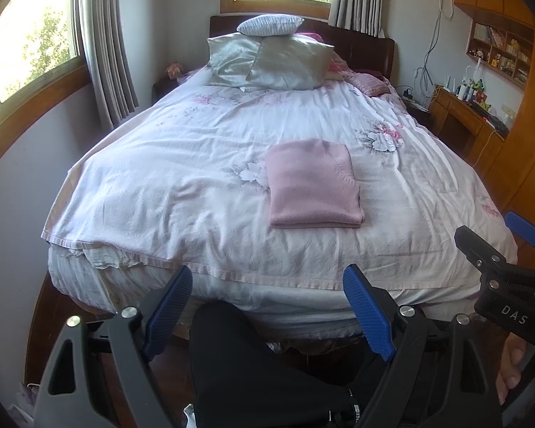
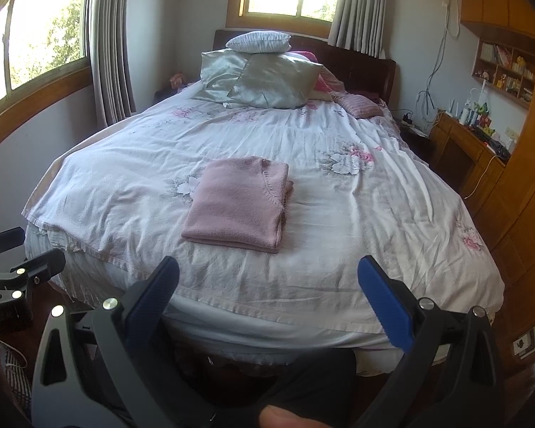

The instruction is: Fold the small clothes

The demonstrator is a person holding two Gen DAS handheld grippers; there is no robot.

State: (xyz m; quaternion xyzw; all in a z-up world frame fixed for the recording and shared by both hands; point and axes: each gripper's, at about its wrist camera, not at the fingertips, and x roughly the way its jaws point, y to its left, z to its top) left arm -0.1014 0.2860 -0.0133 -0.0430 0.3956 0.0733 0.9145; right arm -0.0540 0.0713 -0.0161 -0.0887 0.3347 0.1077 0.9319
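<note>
Pink sweater [image 1: 315,185] lies folded flat in a neat rectangle on the floral bedspread [image 1: 160,178], near the foot of the bed. Left gripper [image 1: 267,306]: fingers spread wide, holding nothing; sweater sits at 12 o'clock, well apart. Right gripper [image 2: 267,297]: also wide open, empty; sweater [image 2: 237,203] at 11 o'clock beyond the tips, no contact.
</note>
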